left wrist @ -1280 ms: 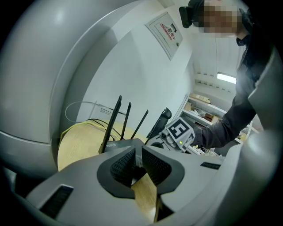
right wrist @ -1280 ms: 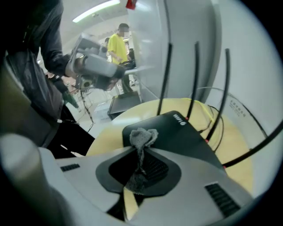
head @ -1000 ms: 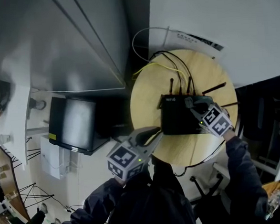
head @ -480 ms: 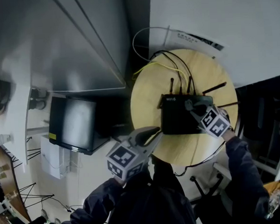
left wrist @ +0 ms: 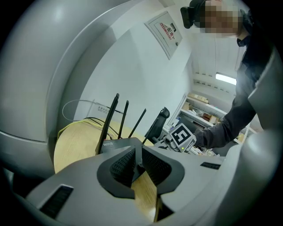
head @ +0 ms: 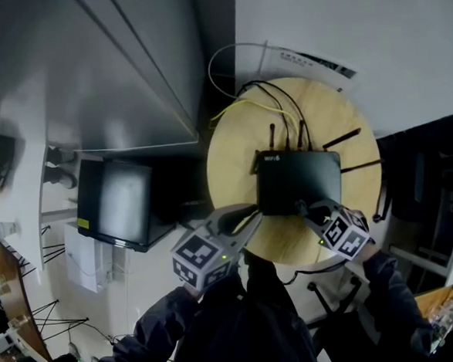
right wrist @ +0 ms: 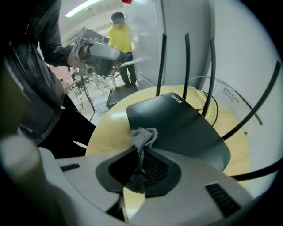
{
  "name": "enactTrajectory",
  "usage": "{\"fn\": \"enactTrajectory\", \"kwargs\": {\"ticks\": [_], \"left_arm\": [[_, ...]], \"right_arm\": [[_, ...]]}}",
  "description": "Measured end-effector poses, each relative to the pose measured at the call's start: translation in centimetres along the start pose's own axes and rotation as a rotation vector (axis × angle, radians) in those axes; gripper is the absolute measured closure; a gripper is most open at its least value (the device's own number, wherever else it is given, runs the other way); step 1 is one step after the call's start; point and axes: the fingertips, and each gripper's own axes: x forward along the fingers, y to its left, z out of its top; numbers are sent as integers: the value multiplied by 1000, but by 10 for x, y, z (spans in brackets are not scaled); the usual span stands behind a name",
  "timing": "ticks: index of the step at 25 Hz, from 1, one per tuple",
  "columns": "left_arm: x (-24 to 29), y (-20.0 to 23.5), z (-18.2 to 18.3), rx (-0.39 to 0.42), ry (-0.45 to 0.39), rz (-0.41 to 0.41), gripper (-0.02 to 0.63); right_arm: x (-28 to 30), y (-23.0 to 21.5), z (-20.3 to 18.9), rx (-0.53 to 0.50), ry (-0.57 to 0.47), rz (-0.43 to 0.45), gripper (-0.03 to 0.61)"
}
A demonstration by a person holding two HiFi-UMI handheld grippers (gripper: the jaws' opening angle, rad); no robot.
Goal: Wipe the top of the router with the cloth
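Head view: the cloth cannot be made out, since the right gripper [head: 304,207] covers the router's [head: 298,180] near edge. In the right gripper view its jaws are clamped on the grey cloth [right wrist: 142,137], whose bunched end sits at the router's near corner.

The router lies mid-table, long axis left to right, antennas toward the wall.

Bare wood of the round table [head: 233,160] lies open left of the router. The left gripper [head: 240,214] is at the near table edge, jaws together, nothing between them.
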Motion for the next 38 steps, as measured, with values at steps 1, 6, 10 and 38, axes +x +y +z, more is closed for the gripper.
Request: {"fn": "enactTrajectory", "kwargs": {"ticks": [1, 6, 10, 38], "left_arm": [[1, -1, 0, -2, 0, -3, 583], [2, -5, -1, 10, 8, -12, 583], [1, -4, 0, 8, 5, -9, 583], [2, -9, -3, 4, 15, -24, 583]], "right_arm": [[0, 1, -1, 3, -1, 4, 512], [-6, -24, 5, 33, -22, -56, 512], [-13, -84, 6, 112, -21, -214, 512], [-18, -22, -42, 83, 78, -117, 513]]}}
